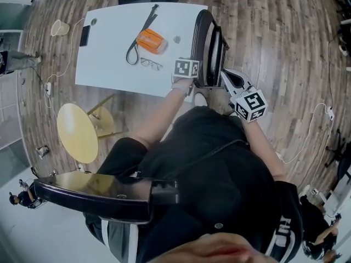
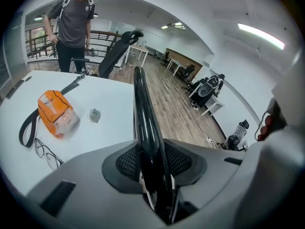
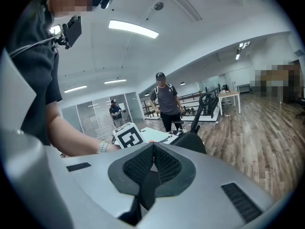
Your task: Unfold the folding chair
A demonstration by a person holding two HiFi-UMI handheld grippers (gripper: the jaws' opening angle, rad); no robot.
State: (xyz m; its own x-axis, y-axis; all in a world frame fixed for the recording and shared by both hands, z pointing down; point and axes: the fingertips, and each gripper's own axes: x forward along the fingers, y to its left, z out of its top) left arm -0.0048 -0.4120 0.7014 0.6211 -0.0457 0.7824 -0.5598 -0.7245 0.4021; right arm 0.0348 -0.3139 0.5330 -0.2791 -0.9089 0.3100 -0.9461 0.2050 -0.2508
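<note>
Currently the folding chair (image 1: 211,51) is folded flat and stands on edge at the right-hand side of the white table (image 1: 109,64), as the head view shows it, directly ahead of the person.

Left gripper (image 2: 153,163): jaws partly closed. The chair's glossy black rim runs straight between them, and the mesh pads (image 2: 125,160) bear on it from both sides. This is a pinch grip on the upper edge of the chair. In the head view this gripper's marker cube sits just beside the near end of the chair.

Right gripper (image 3: 153,149): jaws pressed fully together, pads (image 3: 138,166) meeting, nothing between them. It holds nothing. In the head view it lies just to the right of the chair's near end; contact with the chair cannot be confirmed. Its own view shows the left gripper's cube and the dark top of the chair just beyond its tips.

On the table, well clear of both grippers:
- an orange pouch (image 1: 151,41)
- a black strap (image 1: 140,34)
- a pair of glasses (image 1: 151,64)
- a dark phone (image 1: 84,35)

A yellow stool (image 1: 77,131) stands on the wooden floor on the near left side of the table. A person (image 2: 74,23) stands at the far side of the table.
</note>
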